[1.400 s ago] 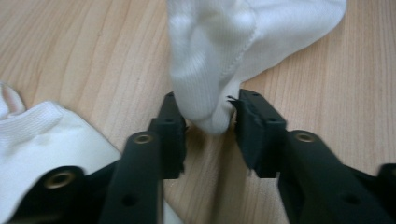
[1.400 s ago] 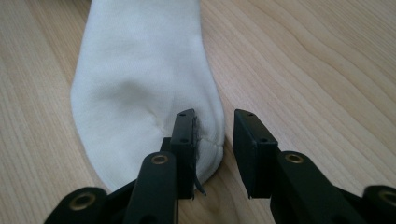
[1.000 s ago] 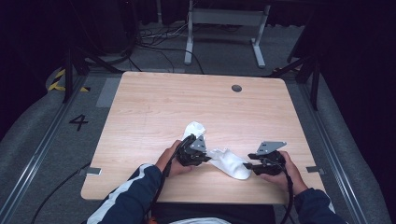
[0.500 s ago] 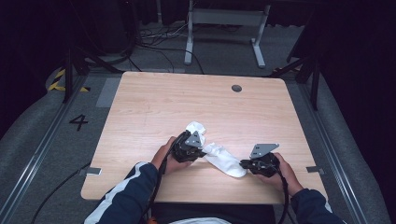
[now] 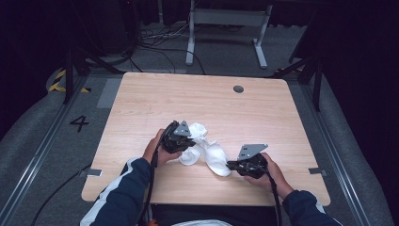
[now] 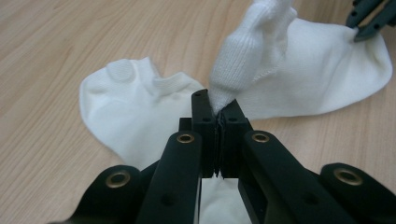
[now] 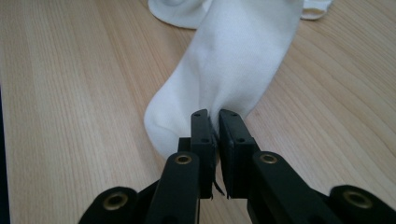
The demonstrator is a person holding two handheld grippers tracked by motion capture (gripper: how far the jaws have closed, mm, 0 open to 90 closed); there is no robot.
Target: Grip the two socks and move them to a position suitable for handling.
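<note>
Your left claw (image 6: 217,114) is clamped on the cuff of the upper white sock (image 6: 299,70), your right claw (image 7: 214,123) on its toe; the sock stretches between them above the counter (image 5: 155,101), over the second sock (image 6: 130,107).

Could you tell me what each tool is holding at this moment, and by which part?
Left tool pinches the sock by its ribbed cuff; right tool pinches its toe end.

High view overlooks the table (image 5: 141,108); gripper views share the sock (image 6: 322,70) close up.
</note>
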